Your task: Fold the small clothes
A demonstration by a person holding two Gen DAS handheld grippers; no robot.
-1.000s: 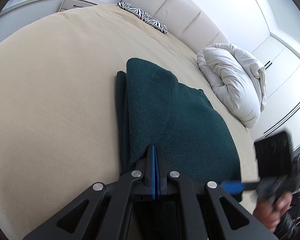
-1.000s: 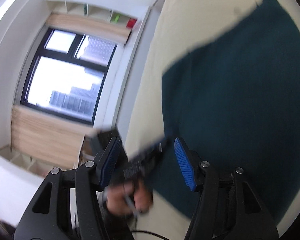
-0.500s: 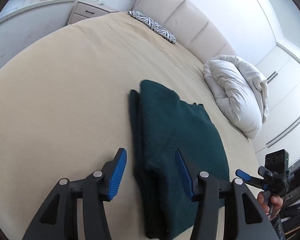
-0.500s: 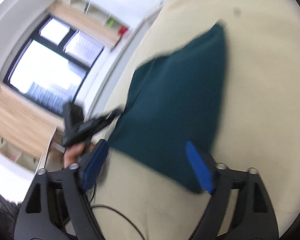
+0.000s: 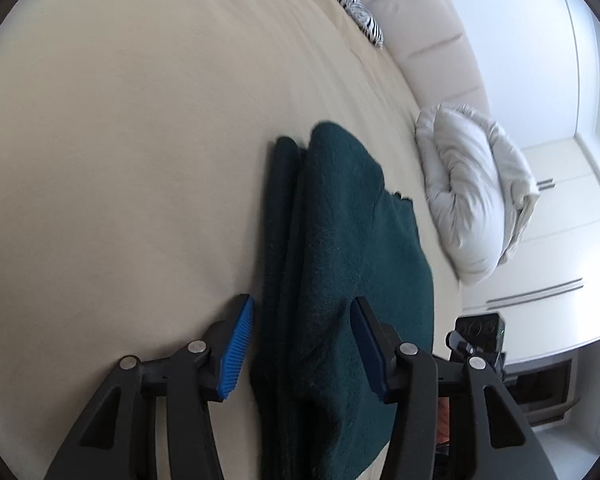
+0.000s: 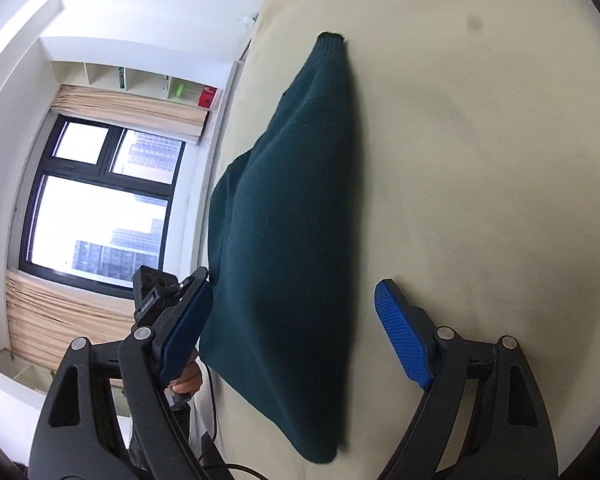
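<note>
A dark green knit garment (image 5: 352, 264) lies folded on the beige bed (image 5: 120, 160), with a folded layer along its left edge. My left gripper (image 5: 302, 344) is open, its blue pads straddling the garment's near end, holding nothing. In the right wrist view the same garment (image 6: 288, 220) lies long and narrow on the bed (image 6: 480, 140). My right gripper (image 6: 296, 336) is open over its near end and empty. The left gripper with its camera shows at the lower left in the right wrist view (image 6: 160, 292).
A rumpled white duvet (image 5: 472, 196) lies at the right of the bed. A zebra-print pillow (image 5: 352, 0) rests by the padded headboard (image 5: 428, 28). White wardrobes (image 5: 552, 220) stand at the right. A window (image 6: 100, 204) and curtains are beyond the bed edge.
My left gripper was shut on the garment's near edge, then opened and let it go. The right gripper swung round to face along the garment. The garment now lies flat.
</note>
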